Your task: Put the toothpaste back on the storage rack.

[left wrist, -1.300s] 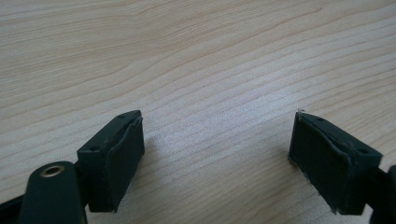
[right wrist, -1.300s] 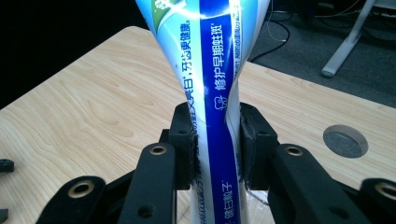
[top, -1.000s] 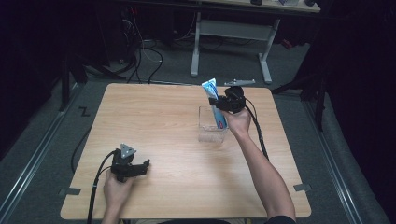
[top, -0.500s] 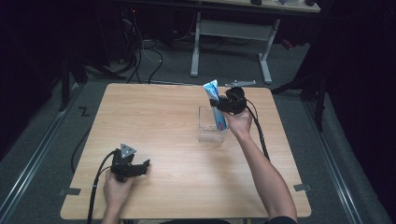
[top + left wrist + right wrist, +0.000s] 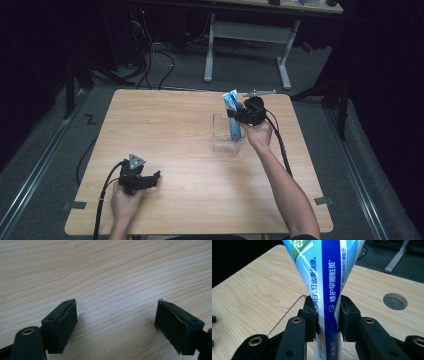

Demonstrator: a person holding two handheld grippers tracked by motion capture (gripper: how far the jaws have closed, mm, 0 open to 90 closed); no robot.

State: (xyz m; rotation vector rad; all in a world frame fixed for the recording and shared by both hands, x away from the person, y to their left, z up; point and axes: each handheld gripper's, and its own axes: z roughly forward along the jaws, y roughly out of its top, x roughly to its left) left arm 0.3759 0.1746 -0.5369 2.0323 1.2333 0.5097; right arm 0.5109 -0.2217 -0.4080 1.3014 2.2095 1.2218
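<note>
Tongs in the person's right hand, the right tongs (image 5: 327, 315), are clenched on a toothpaste tube (image 5: 327, 272): in the right gripper view both black pads press the white and blue tube from either side at a narrow part, and the tube widens above them toward its flat crimped end. Below the pads the tube runs down into a clear plastic box (image 5: 226, 134), whose thin rim shows as a faint line to the left of the jaws. In the high view the right tongs (image 5: 239, 116) are held over the far right part of the table (image 5: 165, 125), with the toothpaste tube (image 5: 232, 102) standing nearly upright, its top tilted slightly away from the person, and its lower part inside the clear plastic box. The right hand (image 5: 259, 136) grips the tool from the near side, and a black cable (image 5: 280, 145) trails back along the forearm. The left tongs (image 5: 116, 322) are released, jaws wide apart with bare wood between them; in the high view the left tongs (image 5: 154, 177) rest low at the near left of the table, well apart from the box, held by the left hand (image 5: 125, 202). A round hole (image 5: 395, 301) is cut in the table near its far edge.
</note>
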